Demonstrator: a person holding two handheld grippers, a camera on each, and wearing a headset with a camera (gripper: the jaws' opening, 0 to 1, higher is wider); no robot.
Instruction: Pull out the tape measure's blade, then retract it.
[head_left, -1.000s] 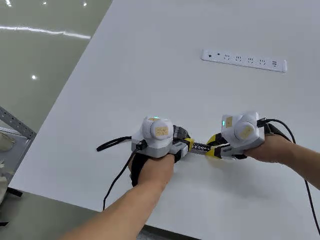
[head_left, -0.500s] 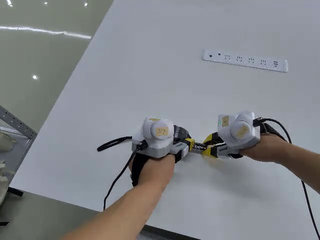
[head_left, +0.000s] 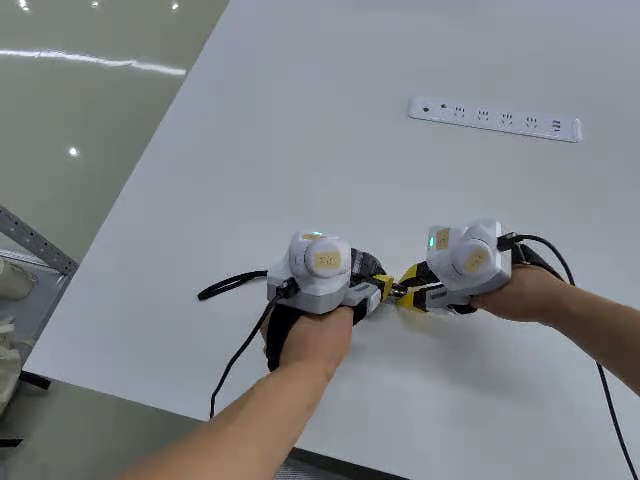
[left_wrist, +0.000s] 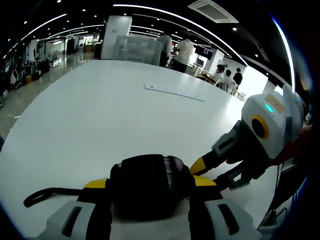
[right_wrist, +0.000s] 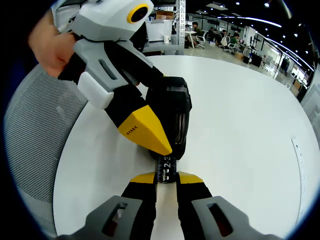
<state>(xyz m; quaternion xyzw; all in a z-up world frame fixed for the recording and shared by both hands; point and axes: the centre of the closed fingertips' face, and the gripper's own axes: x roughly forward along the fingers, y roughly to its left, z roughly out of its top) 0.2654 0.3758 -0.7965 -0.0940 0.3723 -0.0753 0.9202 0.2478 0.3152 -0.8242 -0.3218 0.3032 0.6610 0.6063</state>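
A black wrist strap (head_left: 230, 285) trails to the left from the tape measure (left_wrist: 150, 185) and lies on the white surface (head_left: 300, 130). The left gripper (head_left: 375, 288) has its yellow-tipped jaws clamped on the two flat sides of the tape measure case. The case is a compact, rounded black housing with a glossy face and a darker band around its edge. It is held low over the near part of the surface. Whether it touches the surface cannot be determined. In the right gripper view, a short length of blade (right_wrist: 165, 167) projects from the mouth of the case. The blade is narrow and carries printed graduations and numerals. The right gripper (right_wrist: 166, 179) faces the left gripper, and its jaws are pinched together on the free end of the blade, just beside the case mouth. The tips of the two grippers are very close to each other. A white power strip (head_left: 493, 118) lies flat on the far right part of the surface, well apart from both grippers.
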